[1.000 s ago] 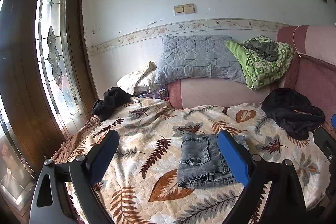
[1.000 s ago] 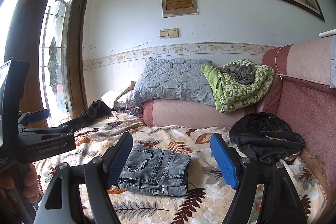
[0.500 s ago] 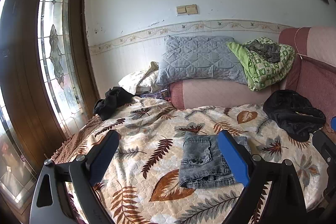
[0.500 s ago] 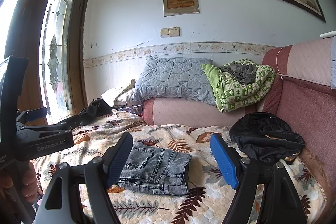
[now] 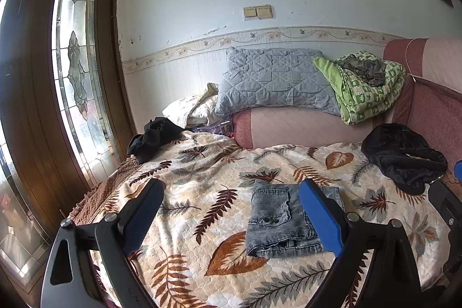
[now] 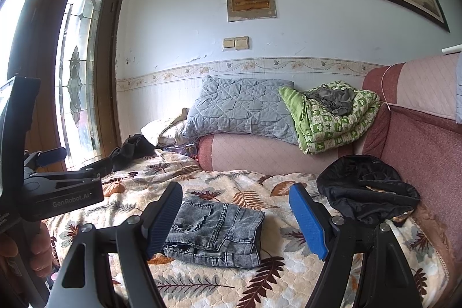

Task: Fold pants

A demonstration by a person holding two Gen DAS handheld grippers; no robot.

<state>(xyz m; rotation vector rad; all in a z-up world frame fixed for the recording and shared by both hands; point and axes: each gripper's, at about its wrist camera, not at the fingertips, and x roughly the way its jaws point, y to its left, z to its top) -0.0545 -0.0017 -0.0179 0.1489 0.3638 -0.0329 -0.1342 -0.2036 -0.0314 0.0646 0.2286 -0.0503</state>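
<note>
Grey denim pants (image 5: 284, 218) lie folded into a compact rectangle on the leaf-patterned bedspread (image 5: 208, 192); they also show in the right wrist view (image 6: 215, 230). My left gripper (image 5: 228, 215) is open and empty, held above the bed and back from the pants. My right gripper (image 6: 236, 218) is open and empty, also above and short of the pants. The left gripper's body (image 6: 52, 192) shows at the left of the right wrist view.
A black garment (image 5: 402, 156) lies at the right by the red sofa back (image 5: 433, 111). Another black garment (image 5: 153, 136) lies at the far left near the glass door (image 5: 75, 82). A grey pillow (image 5: 274, 82) and green quilt (image 5: 363, 88) sit behind.
Both grippers have drawn slightly back and up from the folded pants. The pants have not moved.
</note>
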